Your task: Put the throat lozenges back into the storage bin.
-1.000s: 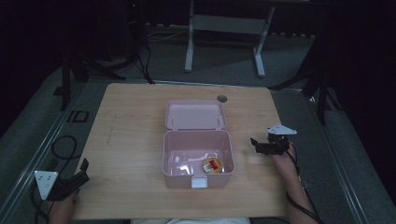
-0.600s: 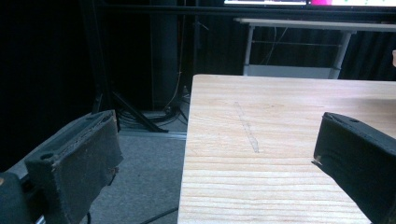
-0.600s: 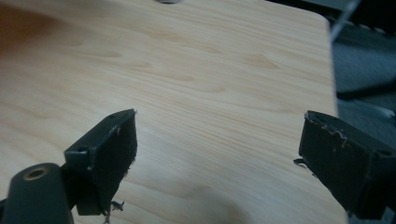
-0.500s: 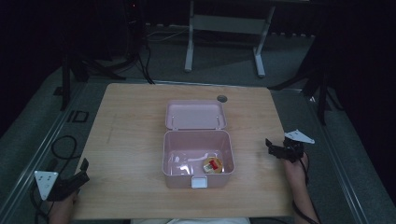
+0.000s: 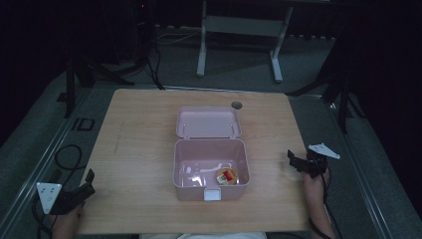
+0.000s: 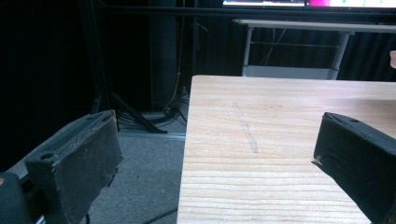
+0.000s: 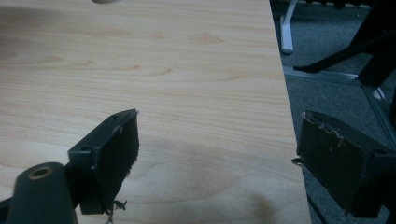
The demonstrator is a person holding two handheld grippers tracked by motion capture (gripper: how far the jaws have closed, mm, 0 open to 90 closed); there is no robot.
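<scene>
Dark floor and black stands sit all around a light wooden desk [image 5: 144,149]. A second white desk frame [image 5: 239,30] stands farther back on the grey floor.

Near the middle of the desk is a pink box [image 5: 211,169] with its lid [image 5: 209,122] flipped open and lying flat behind it. Inside the box, toward its right front corner, is a small round snack [image 5: 227,176] with a red and yellow top (too small to tell what it is). A white latch [image 5: 212,193] sits on the front wall of the box. A small round grey hole [image 5: 236,105] is in the desk just past the lid.

At the front left corner of the desk is the left gripper [image 5: 82,186], held by a hand [image 5: 64,224]. In the left gripper view its 2 black jaws stand wide apart with nothing between them, one over the floor and one over the wood.

By the right edge of the desk is the right gripper [image 5: 294,160], well apart from the box. In the right gripper view its 2 jaws are also spread wide and hold nothing, with the desk edge running between them.
</scene>
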